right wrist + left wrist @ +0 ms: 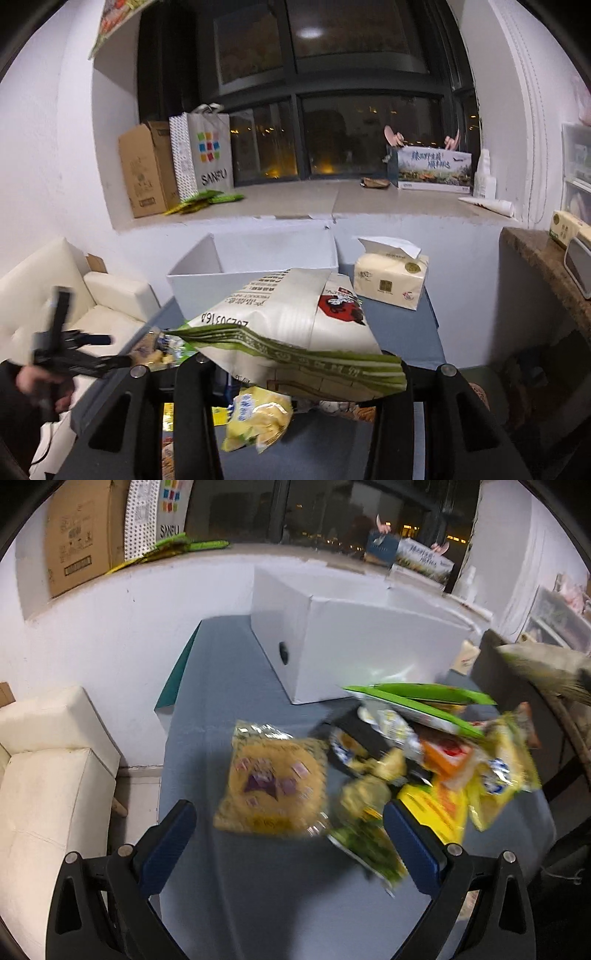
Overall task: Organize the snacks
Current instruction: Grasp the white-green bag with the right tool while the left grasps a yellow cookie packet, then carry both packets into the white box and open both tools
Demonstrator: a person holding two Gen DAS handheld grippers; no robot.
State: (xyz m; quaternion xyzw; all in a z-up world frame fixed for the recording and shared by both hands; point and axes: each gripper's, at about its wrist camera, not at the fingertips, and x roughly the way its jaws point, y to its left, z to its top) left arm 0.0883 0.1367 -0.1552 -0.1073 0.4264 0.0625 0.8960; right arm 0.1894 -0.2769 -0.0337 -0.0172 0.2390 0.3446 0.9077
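Night-dark windows backed a blue tabletop (221, 904) where a white box (369, 646) stood open beside a heap of snack packets (436, 760). Left gripper (291, 823) hovered with jaws wide and empty over a yellow packet (271, 782). Right gripper (295, 365) held a white-and-green snack bag (291, 325) aloft near the box, jaws clamped on it.

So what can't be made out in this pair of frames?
- Inside of the white box: right wrist view, hidden by its front wall and the held white bag.
- Right tongs tips: covered by that bag.
- Snack pile labels: left wrist view, motion blur.
- Left tongs: open and empty here; in the right wrist view only a blur at the left edge.
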